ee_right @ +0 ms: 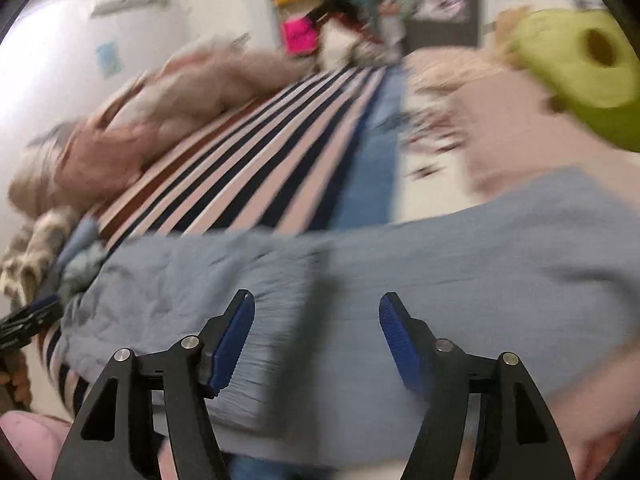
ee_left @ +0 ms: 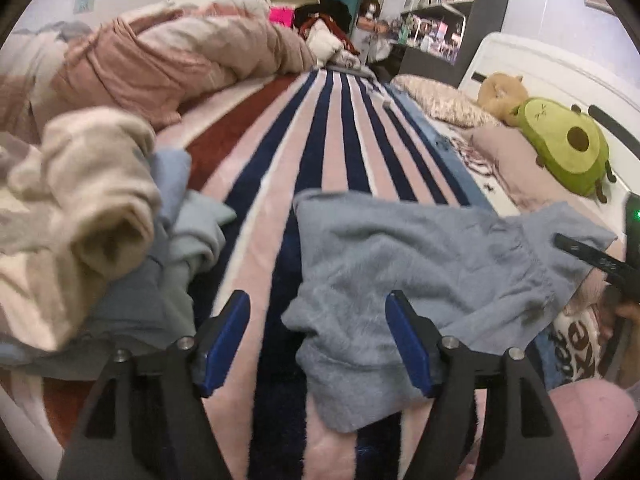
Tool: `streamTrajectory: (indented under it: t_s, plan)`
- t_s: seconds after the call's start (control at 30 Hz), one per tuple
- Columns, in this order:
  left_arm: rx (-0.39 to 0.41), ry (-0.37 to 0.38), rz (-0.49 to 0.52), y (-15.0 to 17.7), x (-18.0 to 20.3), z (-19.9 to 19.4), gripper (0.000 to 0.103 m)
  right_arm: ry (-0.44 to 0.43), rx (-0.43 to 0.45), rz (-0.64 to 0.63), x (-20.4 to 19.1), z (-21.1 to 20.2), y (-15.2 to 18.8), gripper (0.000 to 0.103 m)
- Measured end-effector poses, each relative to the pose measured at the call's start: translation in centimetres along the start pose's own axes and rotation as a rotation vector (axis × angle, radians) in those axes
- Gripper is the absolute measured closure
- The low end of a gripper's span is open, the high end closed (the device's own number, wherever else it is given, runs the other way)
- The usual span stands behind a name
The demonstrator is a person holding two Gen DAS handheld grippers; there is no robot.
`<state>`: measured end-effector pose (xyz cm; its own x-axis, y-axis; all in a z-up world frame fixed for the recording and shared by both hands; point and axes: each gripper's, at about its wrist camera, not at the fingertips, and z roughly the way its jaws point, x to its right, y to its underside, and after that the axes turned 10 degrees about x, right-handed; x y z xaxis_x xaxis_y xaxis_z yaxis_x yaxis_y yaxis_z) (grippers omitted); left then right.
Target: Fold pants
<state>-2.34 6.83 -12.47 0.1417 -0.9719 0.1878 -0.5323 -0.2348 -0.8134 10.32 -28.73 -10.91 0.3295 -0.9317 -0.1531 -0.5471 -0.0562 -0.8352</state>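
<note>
Grey-blue fleece pants (ee_left: 420, 248) lie spread across the striped blanket (ee_left: 320, 132) on the bed. My left gripper (ee_left: 317, 300) hangs open just above the pants' near left edge, with its pads off the cloth. Its right finger is over the fabric and its left finger over the blanket. In the blurred right wrist view, the pants (ee_right: 440, 248) stretch across the frame. My right gripper (ee_right: 317, 300) is open above their middle with nothing pinched. The right gripper's finger (ee_left: 592, 258) shows at the pants' far right end.
A heap of cream and blue clothes (ee_left: 80, 208) lies to the left of the pants. A pink duvet (ee_left: 160, 60) is bunched at the back left. An avocado plush (ee_left: 568, 148) and pillows (ee_left: 440, 100) lie on the right by the white headboard (ee_left: 540, 64).
</note>
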Motion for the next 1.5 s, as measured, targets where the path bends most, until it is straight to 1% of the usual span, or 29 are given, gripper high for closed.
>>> streamTrajectory:
  t_s: [0.07, 0.1, 0.13, 0.23, 0.3, 0.33, 0.37, 0.43, 0.47, 0.5, 0.53, 0.6, 0.63, 0.67, 0.7, 0.73, 0.83, 0.9, 0.97, 1.07, 1.17, 1.27, 1.3, 1.33, 1.43, 1.47, 1.5]
  plan:
    - [0.026, 0.005, -0.01, -0.5, 0.2, -0.5, 0.036, 0.093, 0.06, 0.025, 2.5, -3.1, -0.7, 0.033]
    - [0.035, 0.013, -0.018, -0.8, 0.4, -0.6, 0.035, 0.14, 0.081, 0.031, 3.7, -4.3, -1.0, 0.032]
    - [0.044, 0.024, -0.027, -1.0, 0.5, -0.7, 0.034, 0.206, 0.105, 0.032, 5.0, -5.6, -1.1, 0.032]
    - [0.061, 0.045, -0.018, -1.6, 1.7, -0.5, 0.034, 0.37, 0.151, 0.034, 8.1, -7.8, -1.2, 0.032]
    - [0.066, 0.06, -0.013, -1.9, 2.6, -0.4, 0.034, 0.437, 0.158, 0.053, 9.9, -8.4, -1.0, 0.031]
    - [0.064, 0.067, -0.015, -2.1, 2.9, -0.2, 0.034, 0.435, 0.152, 0.073, 10.9, -8.3, -0.9, 0.031]
    - [0.062, 0.07, -0.016, -2.2, 3.2, 0.0, 0.034, 0.41, 0.146, 0.092, 11.6, -8.2, -0.7, 0.031]
    - [0.06, 0.066, -0.01, -2.3, 3.9, 0.1, 0.034, 0.293, 0.136, 0.139, 12.5, -7.2, -0.5, 0.03]
    - [0.056, 0.061, -0.004, -2.3, 4.2, 0.3, 0.034, 0.266, 0.141, 0.135, 12.5, -6.8, -0.5, 0.029]
    - [0.053, 0.057, 0.002, -2.4, 4.4, 0.5, 0.034, 0.266, 0.146, 0.11, 12.3, -6.2, -0.6, 0.029]
    - [0.05, 0.055, 0.005, -2.4, 4.6, 0.6, 0.034, 0.29, 0.142, 0.065, 11.8, -5.4, -0.9, 0.031]
    - [0.044, 0.052, 0.009, -2.4, 4.9, 1.0, 0.034, 0.297, 0.146, 0.03, 11.1, -4.3, -1.1, 0.039]
    - [0.042, 0.052, 0.01, -2.4, 4.9, 1.1, 0.034, 0.286, 0.142, 0.017, 10.8, -3.7, -1.3, 0.058]
    - [0.04, 0.052, 0.011, -2.4, 4.9, 1.2, 0.034, 0.274, 0.128, 0.012, 10.4, -3.3, -1.2, 0.082]
    - [0.04, 0.052, 0.01, -2.4, 4.9, 1.3, 0.034, 0.26, 0.104, 0.017, 10.4, -2.5, -1.3, 0.089]
    - [0.042, 0.052, 0.009, -2.4, 4.9, 1.3, 0.034, 0.249, 0.096, 0.022, 10.3, -2.0, -1.4, 0.09]
    - [0.054, 0.062, 0.004, -2.5, 4.7, 1.1, 0.034, 0.226, 0.12, 0.033, 9.2, -2.3, -1.5, 0.093]
    - [0.06, 0.072, 0.0, -2.5, 4.4, 1.0, 0.034, 0.163, 0.145, 0.057, 8.1, -2.7, -2.1, 0.095]
    - [0.07, 0.083, -0.006, -2.6, 4.0, 0.8, 0.034, 0.103, 0.166, 0.048, 6.2, -2.7, -2.9, 0.095]
    - [0.087, 0.098, -0.021, -2.5, 3.0, 0.2, 0.034, 0.013, 0.192, -0.022, 1.2, -2.6, -3.9, 0.096]
    - [0.106, 0.103, -0.033, -2.4, 1.7, -0.9, 0.034, -0.125, 0.191, -0.084, -4.3, -2.0, -4.3, 0.096]
    - [0.115, 0.112, -0.044, -2.3, 0.3, -1.9, 0.034, -0.26, 0.145, -0.148, -9.6, -0.5, -4.0, 0.096]
    - [0.117, 0.114, -0.045, -2.3, 0.0, -2.1, 0.034, -0.298, 0.118, -0.173, -11.2, 0.1, -3.5, 0.096]
    - [0.119, 0.114, -0.047, -2.2, -0.4, -2.4, 0.034, -0.342, 0.066, -0.217, -13.3, 1.3, -2.8, 0.096]
    - [0.116, 0.112, -0.051, -1.9, -1.4, -2.7, 0.034, -0.388, -0.055, -0.284, -16.4, 4.2, -0.5, 0.095]
    - [0.112, 0.111, -0.053, -1.7, -1.8, -2.8, 0.034, -0.397, -0.109, -0.3, -17.1, 5.4, 0.6, 0.095]
    - [0.108, 0.111, -0.054, -1.6, -2.0, -2.7, 0.034, -0.396, -0.135, -0.304, -17.3, 5.9, 1.3, 0.095]
